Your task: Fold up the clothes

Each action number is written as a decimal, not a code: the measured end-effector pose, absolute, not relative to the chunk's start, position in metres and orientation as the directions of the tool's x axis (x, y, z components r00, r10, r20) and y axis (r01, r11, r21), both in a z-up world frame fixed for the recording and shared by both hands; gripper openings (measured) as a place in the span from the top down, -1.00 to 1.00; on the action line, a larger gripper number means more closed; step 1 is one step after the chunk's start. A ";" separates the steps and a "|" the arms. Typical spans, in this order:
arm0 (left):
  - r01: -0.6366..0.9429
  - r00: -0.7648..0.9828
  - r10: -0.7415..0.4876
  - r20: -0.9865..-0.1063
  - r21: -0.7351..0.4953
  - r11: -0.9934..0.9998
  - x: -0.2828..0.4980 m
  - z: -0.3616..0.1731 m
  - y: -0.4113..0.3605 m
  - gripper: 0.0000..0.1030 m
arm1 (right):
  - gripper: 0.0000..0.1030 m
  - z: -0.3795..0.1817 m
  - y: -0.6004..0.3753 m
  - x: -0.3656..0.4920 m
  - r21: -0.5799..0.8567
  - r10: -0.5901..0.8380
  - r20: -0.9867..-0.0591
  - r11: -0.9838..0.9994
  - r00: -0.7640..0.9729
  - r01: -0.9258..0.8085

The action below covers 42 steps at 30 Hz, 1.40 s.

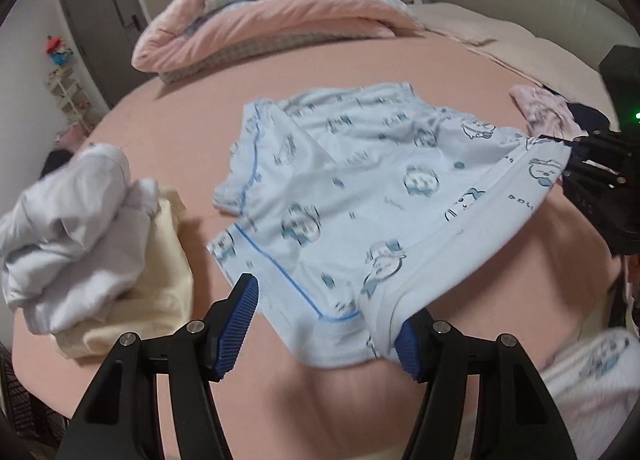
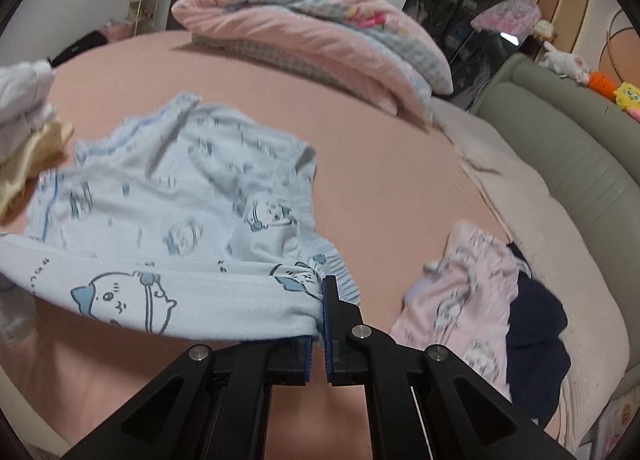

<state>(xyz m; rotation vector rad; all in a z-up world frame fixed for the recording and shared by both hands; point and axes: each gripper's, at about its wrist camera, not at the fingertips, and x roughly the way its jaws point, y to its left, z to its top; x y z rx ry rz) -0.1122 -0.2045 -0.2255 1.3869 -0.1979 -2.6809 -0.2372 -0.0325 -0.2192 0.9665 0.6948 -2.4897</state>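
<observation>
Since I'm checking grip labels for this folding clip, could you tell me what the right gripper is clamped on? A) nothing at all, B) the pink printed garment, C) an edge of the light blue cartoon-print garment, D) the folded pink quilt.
C: in the right wrist view the right gripper has its jaws shut on an edge of the light blue cartoon-print garment, while the pink printed garment lies untouched beside it.

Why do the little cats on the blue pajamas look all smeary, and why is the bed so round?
Left wrist view: the blue pajama shorts are smeared by motion, sharper near the right gripper. Right wrist view: far prints blur, the big cat near the gripper stays crisp. Both views: the fisheye lens bends the pink bed round.
</observation>
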 end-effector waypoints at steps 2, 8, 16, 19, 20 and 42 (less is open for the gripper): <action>0.038 -0.555 -0.160 -0.816 0.167 -0.985 -0.106 -0.231 -0.203 -0.17 | 0.96 -0.228 -0.028 -0.234 -0.298 -0.157 -0.726 -0.806 -0.670 0.512; 0.041 -0.516 -0.126 -0.847 0.123 -0.992 -0.090 -0.245 -0.212 -0.17 | 0.95 -0.242 -0.015 -0.229 -0.267 -0.148 -0.768 -0.811 -0.624 0.521; 0.049 -0.530 -0.126 -0.838 0.118 -0.992 -0.077 -0.229 -0.214 -0.17 | 0.95 -0.249 -0.013 -0.228 -0.282 -0.125 -0.788 -0.798 -0.603 0.533; 0.028 -0.552 -0.127 -0.824 0.134 -0.991 -0.070 -0.214 -0.210 -0.17 | 0.95 -0.254 -0.010 -0.232 -0.272 -0.114 -0.802 -0.804 -0.586 0.528; 0.027 -0.559 -0.142 -0.817 0.153 -0.988 -0.068 -0.209 -0.209 -0.17 | 0.95 -0.255 -0.008 -0.233 -0.275 -0.105 -0.803 -0.808 -0.587 0.521; 0.160 -0.541 -0.022 -0.841 -0.077 -0.984 -0.052 -0.205 -0.257 -0.17 | 0.04 -0.234 0.076 -0.246 0.107 -0.255 -0.916 -0.900 -0.309 0.423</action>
